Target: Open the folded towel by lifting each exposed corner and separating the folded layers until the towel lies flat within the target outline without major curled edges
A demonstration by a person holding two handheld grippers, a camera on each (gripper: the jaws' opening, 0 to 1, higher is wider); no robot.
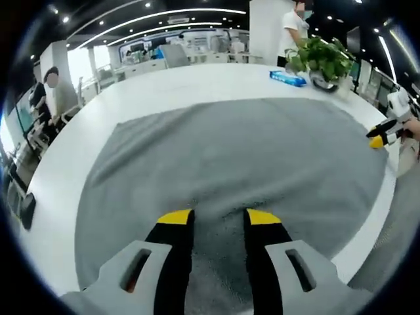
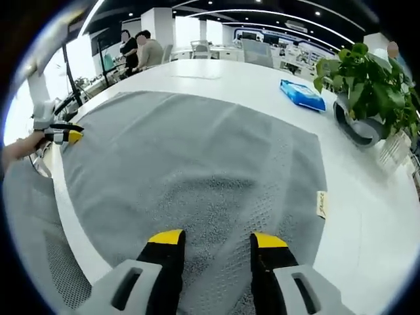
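The grey textured cloth towel [image 1: 236,164] lies spread out on the white glossy surface [image 1: 151,88], covering most of the near half. In the left gripper view its far edge runs from 10 o'clock to 2 o'clock and its near edge curves close to the surface rim at 5 o'clock. No folded layer is visible; the cloth looks flat with shallow ripples.

The left gripper [image 1: 218,216] hangs just above the towel's near part, its yellow-tipped black fingers apart, with bare towel visible in the gap between them. They grip nothing.

The right gripper [image 2: 217,238] is likewise over the towel, its fingers apart with nothing between them. In the right gripper view a small cream label tag [image 2: 321,205] sits at the towel's edge at 4 o'clock. Whether either gripper touches the cloth cannot be told.

Each gripper appears in the other's view, at the surface rim: the right one at 3 o'clock in the left gripper view, the left one at 9 o'clock in the right gripper view.

A blue flat packet [image 2: 302,94] lies on the surface beyond the towel at 1 o'clock, beside a green leafy plant in a grey pot [image 2: 364,85].
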